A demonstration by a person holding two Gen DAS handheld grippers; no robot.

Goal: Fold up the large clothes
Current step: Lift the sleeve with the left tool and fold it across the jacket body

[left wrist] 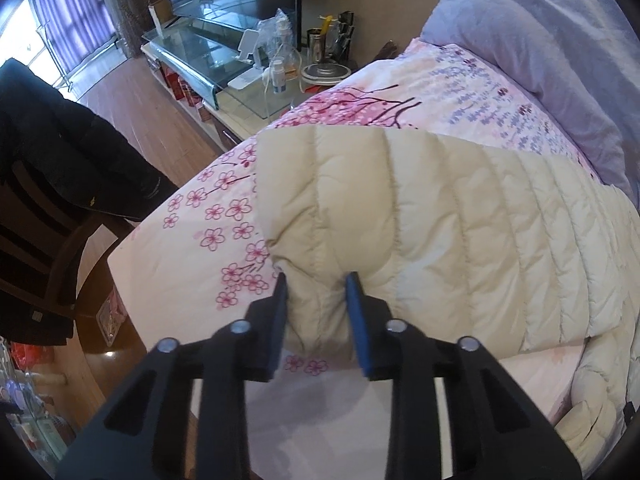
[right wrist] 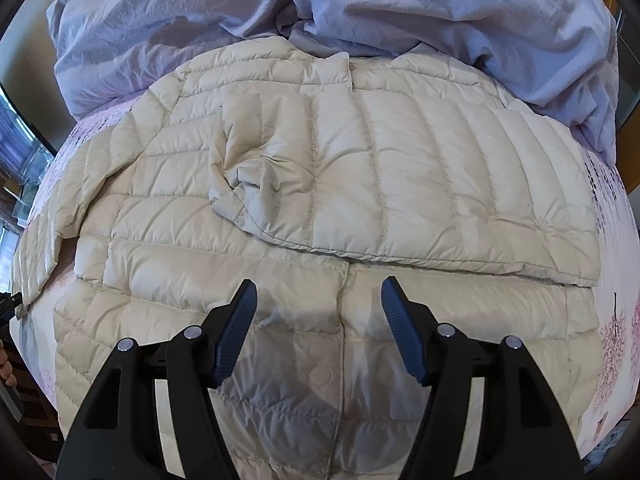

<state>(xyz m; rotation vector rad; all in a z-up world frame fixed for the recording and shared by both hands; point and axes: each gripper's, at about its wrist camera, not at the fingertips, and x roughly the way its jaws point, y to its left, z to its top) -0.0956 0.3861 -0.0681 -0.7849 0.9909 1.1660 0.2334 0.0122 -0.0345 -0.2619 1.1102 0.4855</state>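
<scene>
A cream quilted down jacket [right wrist: 320, 208] lies spread on a floral bedspread [left wrist: 192, 248]. Its right sleeve [right wrist: 400, 184] is folded across the chest. My left gripper [left wrist: 316, 284] is closed on the cuff end of the left sleeve [left wrist: 400, 216], with the fabric bunched between its blue pads. My right gripper [right wrist: 318, 292] is open and empty, hovering just above the jacket's front placket [right wrist: 343, 320] near the hem.
A lilac blanket [right wrist: 360, 16] is heaped at the head of the bed, past the collar. A glass TV stand [left wrist: 208, 60] with bottles and cups stands beyond the bed's far edge. A dark chair with a black coat [left wrist: 60, 168] stands left of the bed.
</scene>
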